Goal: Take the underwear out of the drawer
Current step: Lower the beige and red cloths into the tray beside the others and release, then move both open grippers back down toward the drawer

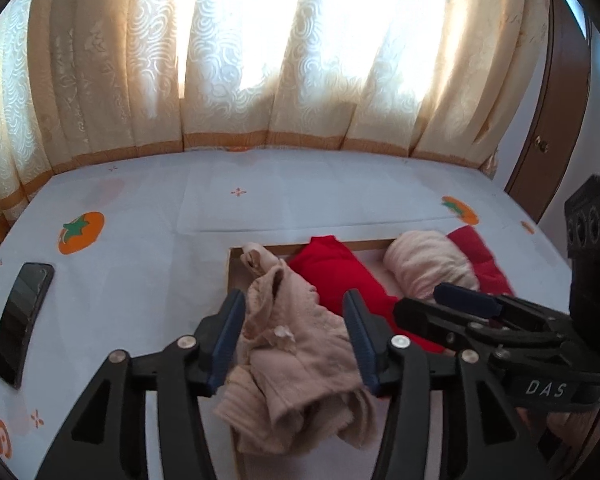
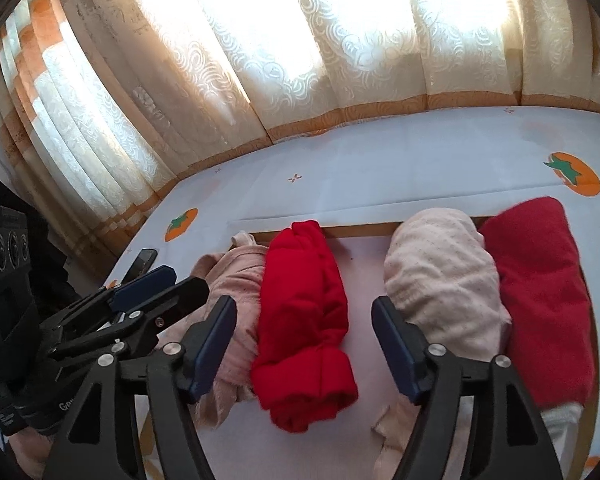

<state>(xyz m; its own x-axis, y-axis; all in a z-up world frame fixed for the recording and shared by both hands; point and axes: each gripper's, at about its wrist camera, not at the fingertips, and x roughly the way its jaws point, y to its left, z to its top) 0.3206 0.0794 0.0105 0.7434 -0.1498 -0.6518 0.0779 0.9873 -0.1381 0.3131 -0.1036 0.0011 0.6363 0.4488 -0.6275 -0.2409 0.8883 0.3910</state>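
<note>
Currently left claw spread, beige underwear bunched between its fingers at the drawer left edge, contact unclear. Right claw spread over the drawer, red roll between its fingers, not gripped. Pink roll and red fold sit right of that. Phone left of drawer.

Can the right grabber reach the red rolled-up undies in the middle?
Probably yes. The right gripper is open right over the red roll, with nothing covering it. The beige garment touches the roll's left side, so one finger might snag it.
</note>
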